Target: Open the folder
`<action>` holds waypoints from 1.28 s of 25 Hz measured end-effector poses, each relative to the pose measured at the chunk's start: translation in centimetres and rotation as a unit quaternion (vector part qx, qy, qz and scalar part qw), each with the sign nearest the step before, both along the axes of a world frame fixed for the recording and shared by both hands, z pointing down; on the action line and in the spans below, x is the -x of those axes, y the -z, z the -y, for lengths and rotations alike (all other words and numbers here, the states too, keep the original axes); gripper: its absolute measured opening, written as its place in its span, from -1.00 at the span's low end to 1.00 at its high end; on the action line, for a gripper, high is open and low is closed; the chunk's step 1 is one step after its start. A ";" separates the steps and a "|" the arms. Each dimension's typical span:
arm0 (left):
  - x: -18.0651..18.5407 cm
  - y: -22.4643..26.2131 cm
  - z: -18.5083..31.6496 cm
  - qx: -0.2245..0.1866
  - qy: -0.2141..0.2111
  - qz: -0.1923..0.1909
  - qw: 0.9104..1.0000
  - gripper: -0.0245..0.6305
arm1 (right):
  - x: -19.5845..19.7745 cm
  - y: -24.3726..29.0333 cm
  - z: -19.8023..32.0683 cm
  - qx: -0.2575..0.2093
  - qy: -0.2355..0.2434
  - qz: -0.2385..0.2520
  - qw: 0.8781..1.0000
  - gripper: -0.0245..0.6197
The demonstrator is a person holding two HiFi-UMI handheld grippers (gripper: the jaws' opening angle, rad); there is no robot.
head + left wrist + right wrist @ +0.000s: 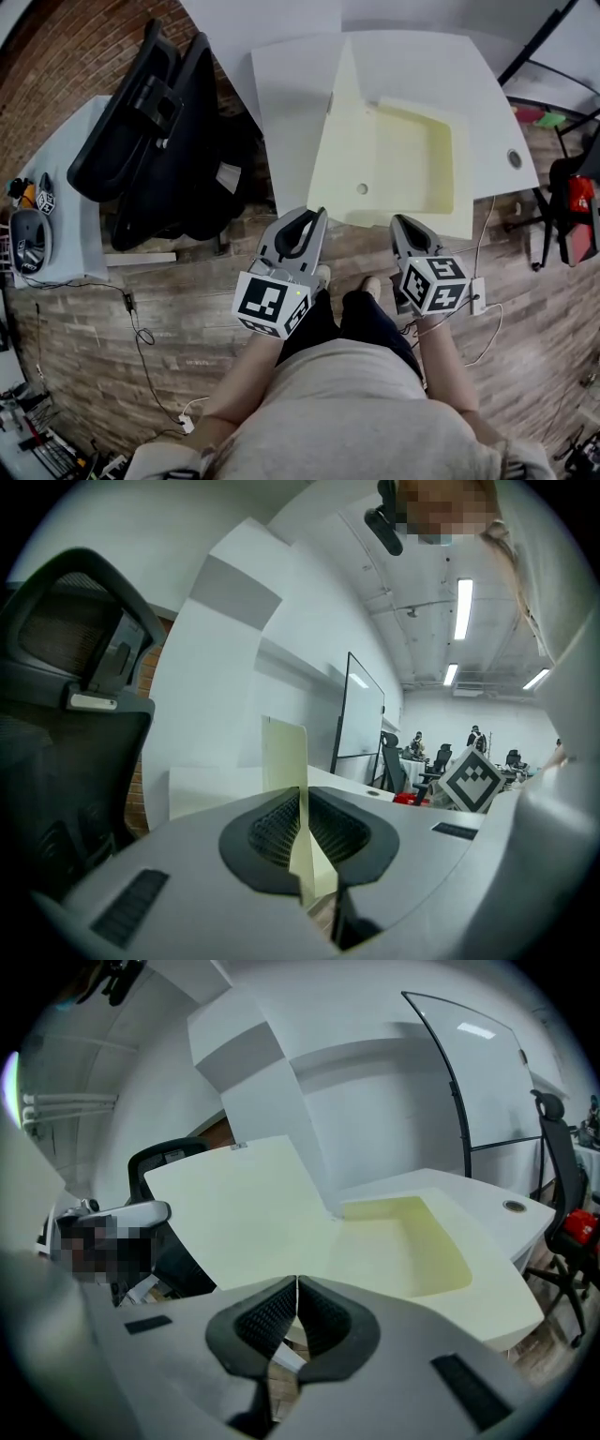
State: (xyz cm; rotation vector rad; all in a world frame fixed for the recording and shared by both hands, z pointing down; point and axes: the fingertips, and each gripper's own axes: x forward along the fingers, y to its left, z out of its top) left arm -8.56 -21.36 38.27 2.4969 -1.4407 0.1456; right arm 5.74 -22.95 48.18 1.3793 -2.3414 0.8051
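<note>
Folder (412, 159) half open on table (497, 122) | left gripper (302, 834) clamps its cover (284, 761)

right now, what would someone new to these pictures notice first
The pale yellow folder stands out, lying half open on the white desk with its cover raised on edge. The left hand-held gripper is pinched shut on that cover. In the head view, a black office chair stands to the left of the desk.

The folder (394, 159) is matt card, the table (487, 84) smooth, the floor (187, 319) rough-looking brick.
</note>
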 end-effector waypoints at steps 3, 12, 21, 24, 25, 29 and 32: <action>1.2 -0.6 0.1 0.007 0.014 -0.001 1.000 -0.79 | 0.4 -0.3 0.1 0.004 0.005 -0.006 1.000 -0.86; 5.1 -2.9 0.6 0.037 0.064 -0.003 0.997 -0.79 | 0.8 -1.8 -0.4 0.020 0.003 -0.026 0.999 -0.86; 8.0 -5.8 1.0 0.061 0.103 0.013 0.993 -0.79 | 0.5 -2.7 -0.6 0.030 0.001 -0.037 0.999 -0.86; 8.9 -7.0 1.2 0.068 0.116 0.015 0.991 -0.79 | 0.5 -2.8 -0.5 0.030 0.004 -0.039 0.999 -0.86; 9.3 -7.4 1.3 0.071 0.121 0.014 0.990 -0.79 | 0.6 -2.8 -0.4 0.030 0.004 -0.039 0.999 -0.86; 10.4 -9.1 1.7 0.084 0.136 0.014 0.987 -0.78 | 0.5 -2.8 -0.3 0.032 0.003 -0.039 0.999 -0.86; 11.1 -10.1 1.9 0.095 0.146 0.006 0.985 -0.78 | 0.5 -2.8 -0.2 0.031 0.004 -0.041 0.999 -0.86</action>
